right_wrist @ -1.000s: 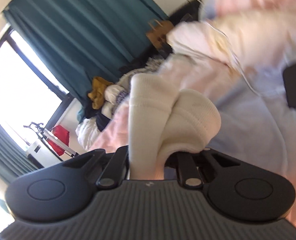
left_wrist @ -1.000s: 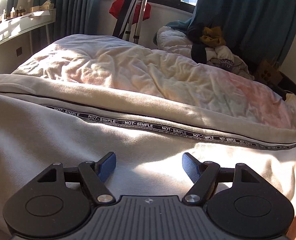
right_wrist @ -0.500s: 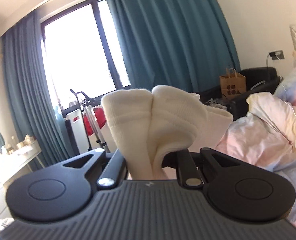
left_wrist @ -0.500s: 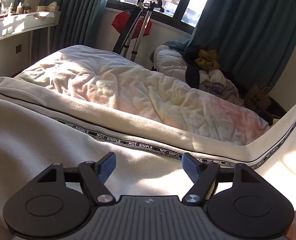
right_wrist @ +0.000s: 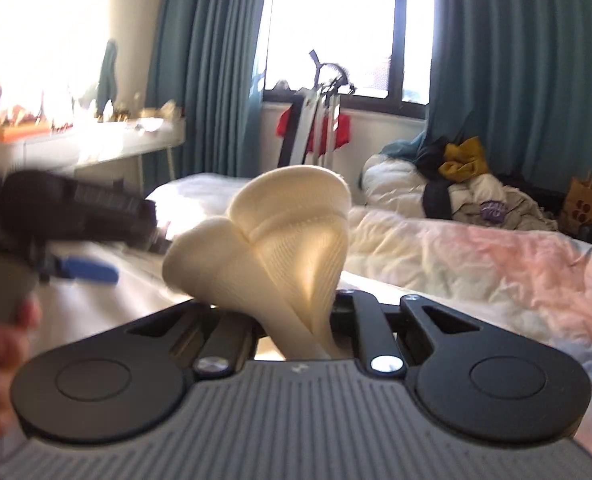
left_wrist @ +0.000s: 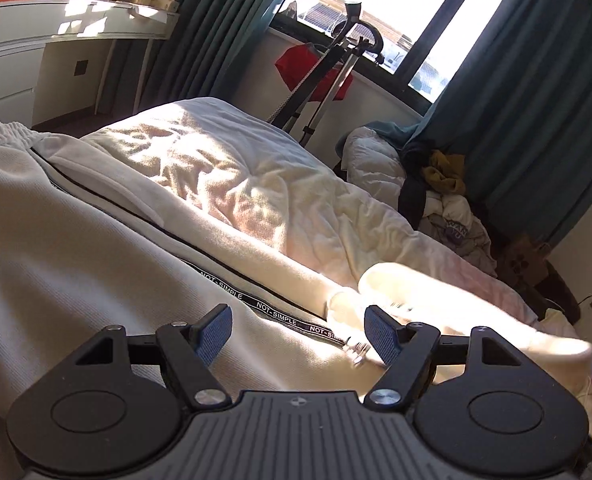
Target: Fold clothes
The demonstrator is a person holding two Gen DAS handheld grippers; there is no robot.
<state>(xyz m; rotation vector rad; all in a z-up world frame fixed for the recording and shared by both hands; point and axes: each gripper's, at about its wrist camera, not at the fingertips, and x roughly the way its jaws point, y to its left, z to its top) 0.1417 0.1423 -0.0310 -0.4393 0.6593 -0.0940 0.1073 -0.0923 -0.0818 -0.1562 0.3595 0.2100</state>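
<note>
Strong daylight enters through the window (left_wrist: pixel 376 20), which is overexposed to white in both views. Sun patches and hard creased shadows fall across the bed (left_wrist: pixel 232 184). Glare washes out the desk (right_wrist: pixel 68 136) area. The left gripper (right_wrist: pixel 92 270) is motion-blurred. Fisheye distortion bends the curtains (right_wrist: pixel 516 72) at frame edges.

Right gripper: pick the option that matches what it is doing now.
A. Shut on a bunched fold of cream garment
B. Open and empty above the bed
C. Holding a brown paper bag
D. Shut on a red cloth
A: the right gripper pinches a bunched fold of the cream garment between closed jaws.
</note>
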